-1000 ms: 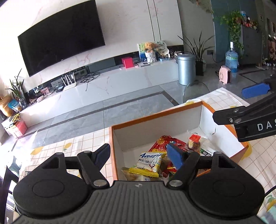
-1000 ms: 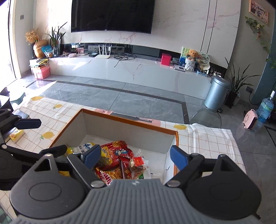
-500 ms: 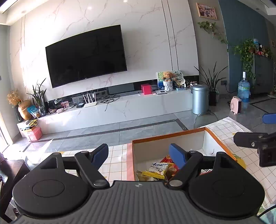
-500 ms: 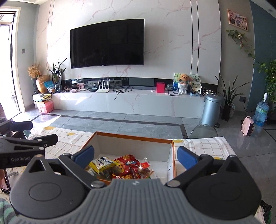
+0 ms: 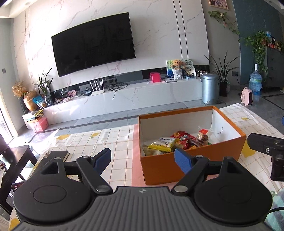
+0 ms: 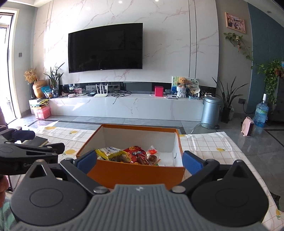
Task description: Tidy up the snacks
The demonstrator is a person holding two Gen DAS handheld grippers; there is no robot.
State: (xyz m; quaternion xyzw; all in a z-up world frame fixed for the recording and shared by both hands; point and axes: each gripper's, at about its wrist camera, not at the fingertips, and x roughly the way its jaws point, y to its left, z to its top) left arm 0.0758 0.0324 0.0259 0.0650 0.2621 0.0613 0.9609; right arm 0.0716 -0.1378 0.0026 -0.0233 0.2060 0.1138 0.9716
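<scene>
now both grippers have drawn back from the orange box (image 6: 134, 174), left gripper (image 5: 142, 160) and right gripper (image 6: 139, 161) wide apart and empty; snacks (image 6: 127, 154) lie inside, so the sorting looks finished.

Bright daylight floods in from the window (image 6: 7, 67) on the left, washing out the marble wall (image 6: 44, 46); fisheye bends the edges, focus sharp, ceiling spotlights (image 6: 120, 1) glare.

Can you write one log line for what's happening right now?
left gripper: open, empty | right gripper: open, empty | snack packets: inside orange cardboard box
</scene>
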